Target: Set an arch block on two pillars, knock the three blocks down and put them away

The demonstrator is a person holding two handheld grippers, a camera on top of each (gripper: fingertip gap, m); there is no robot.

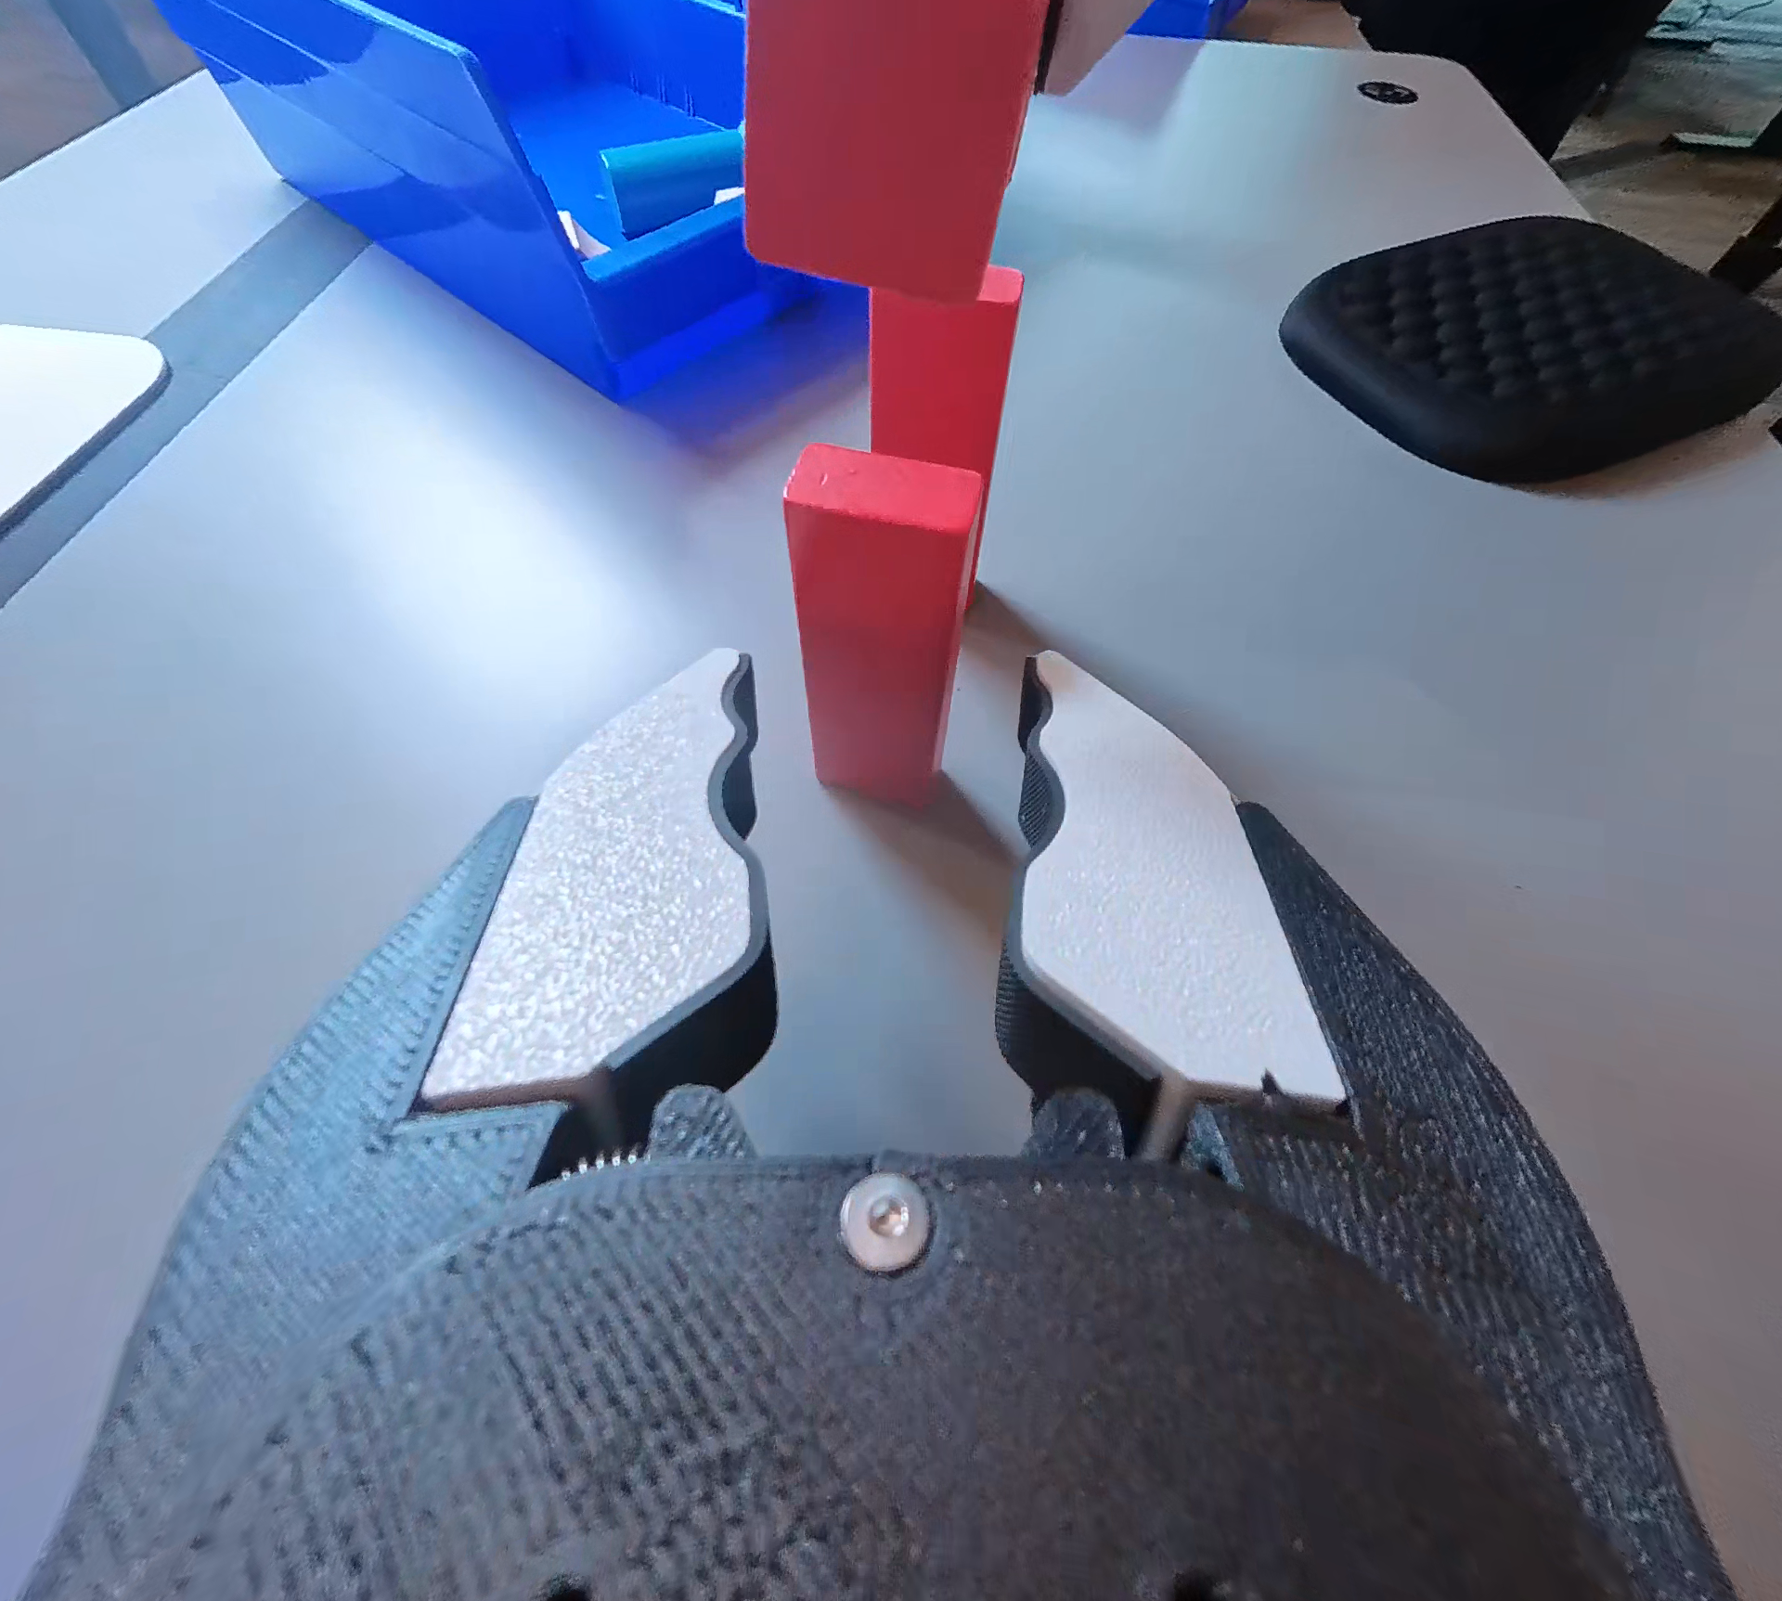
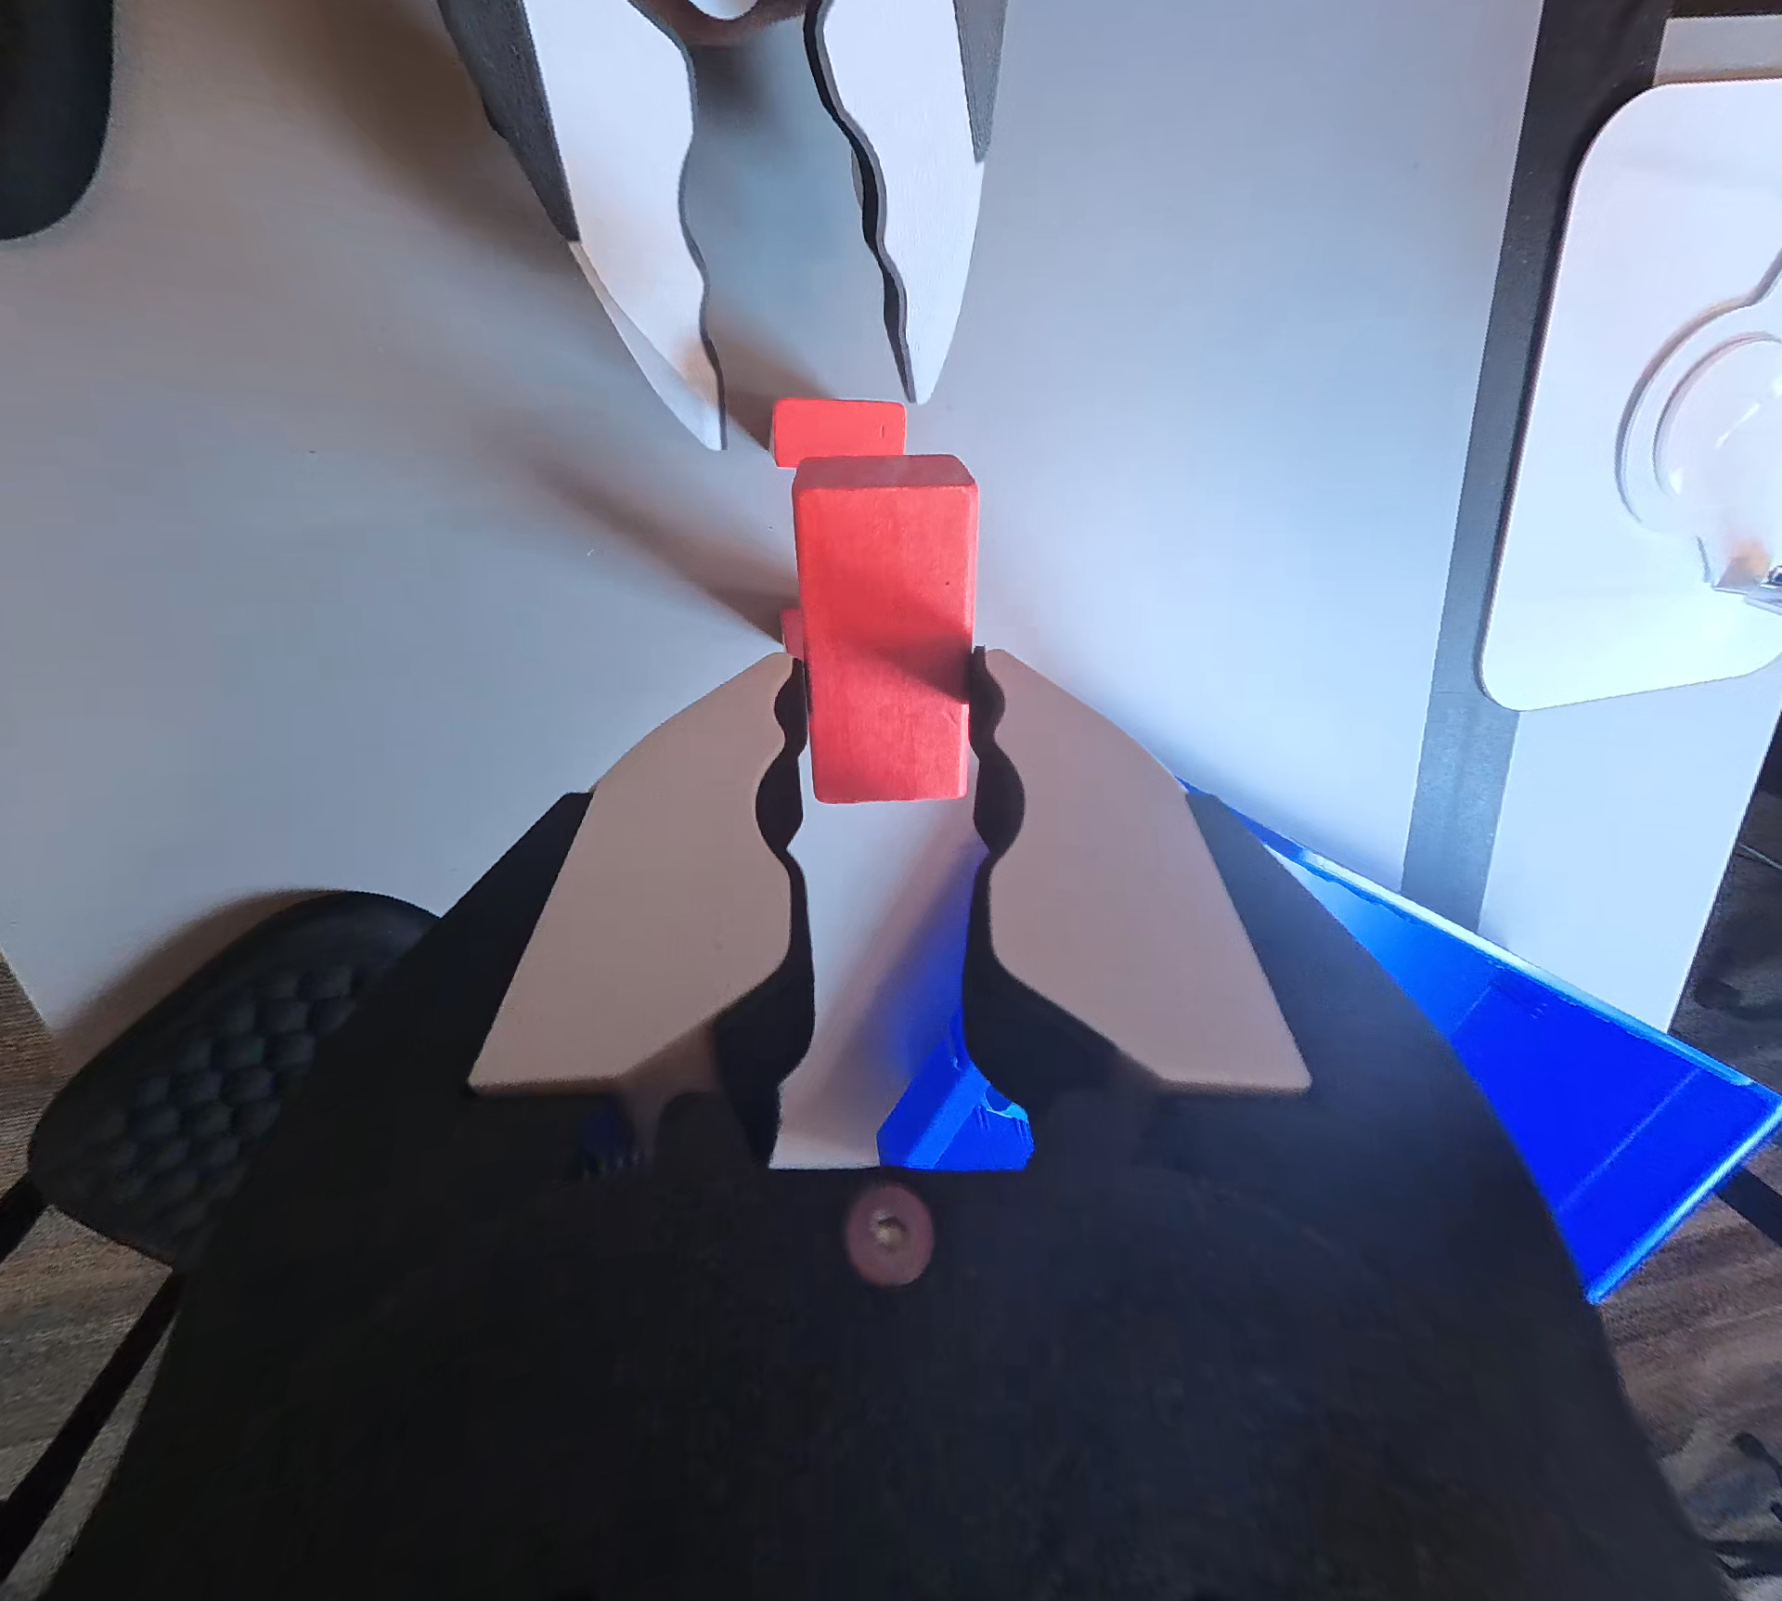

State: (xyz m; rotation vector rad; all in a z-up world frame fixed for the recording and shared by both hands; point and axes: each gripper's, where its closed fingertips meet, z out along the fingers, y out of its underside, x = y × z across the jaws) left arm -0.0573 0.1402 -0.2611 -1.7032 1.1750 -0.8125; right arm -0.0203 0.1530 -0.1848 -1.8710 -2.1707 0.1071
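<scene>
risk first: the right gripper [image 2: 887, 658] carries the red painted wooden arch block [image 1: 882, 99] above two upright red wooden pillars, and from the left wrist view the near pillar [image 1: 882, 619] and far pillar [image 1: 950, 369] do not line up squarely under it. if the block comes down off-centre or tilted, i judge it catches one pillar top and tips it before the bridge is made. both pillars stand narrow and tall on the pale grey surface [image 1: 386, 590], so a light sideways nudge would probably fell them.

second risk: the left gripper [image 1: 887, 687] sits low, fingers apart, holding nothing, with the near pillar just ahead of and between the tips, not touching. any forward drift would push that pillar over.

right fingers are clamped on the arch block's sides, seen in the right wrist view with the block [image 2: 882, 629] projecting beyond the tips. one pillar top [image 2: 839, 426] shows below it; the other is hidden behind the block.

blue plastic bin [image 1: 405, 108] stands behind the pillars, open, a teal cylinder [image 1: 675, 176] inside. black textured pad [image 1: 1543, 349] lies off to the right, well apart.
</scene>
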